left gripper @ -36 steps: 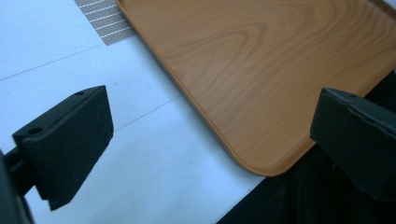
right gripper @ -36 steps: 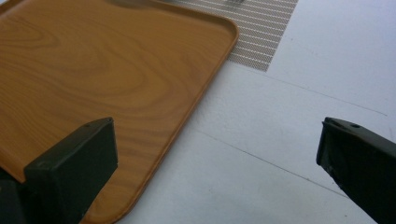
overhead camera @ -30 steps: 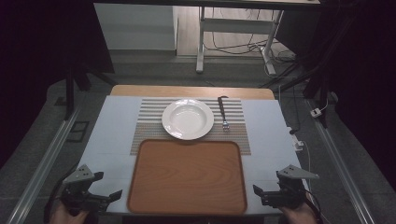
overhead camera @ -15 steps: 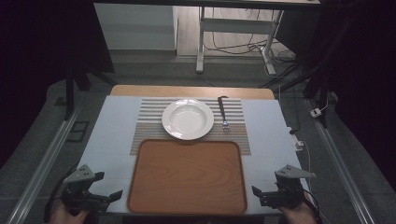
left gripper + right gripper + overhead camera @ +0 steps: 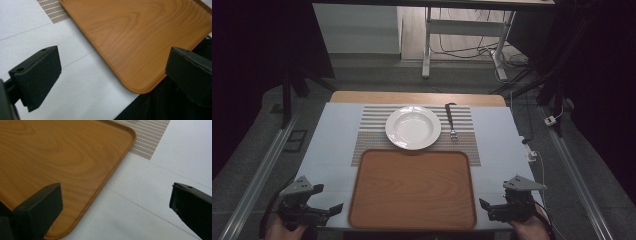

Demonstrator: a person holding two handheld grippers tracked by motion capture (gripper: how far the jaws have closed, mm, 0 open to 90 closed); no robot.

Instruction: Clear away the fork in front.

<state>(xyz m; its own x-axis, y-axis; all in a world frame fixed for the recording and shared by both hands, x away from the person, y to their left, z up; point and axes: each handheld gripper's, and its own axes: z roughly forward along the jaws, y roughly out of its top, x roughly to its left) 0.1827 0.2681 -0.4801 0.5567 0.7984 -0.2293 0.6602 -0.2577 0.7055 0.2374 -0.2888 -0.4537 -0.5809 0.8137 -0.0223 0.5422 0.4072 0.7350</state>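
Two hand-held grippers, left [image 5: 324, 212] and right [image 5: 492, 207], hover wide open and empty at the tray's [image 5: 412, 187] 8 and 4 o'clock corners. Tray: likely rigid, light, smooth; best gripped by its raised rim. At 12 o'clock, plate [image 5: 413, 127] and fork [image 5: 451, 120] on striped mat [image 5: 372, 131]; surface [image 5: 329, 145] unobstructed.

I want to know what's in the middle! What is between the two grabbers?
The wooden tray lies between the left gripper and the right gripper, seen in the high view. Nothing is on it.
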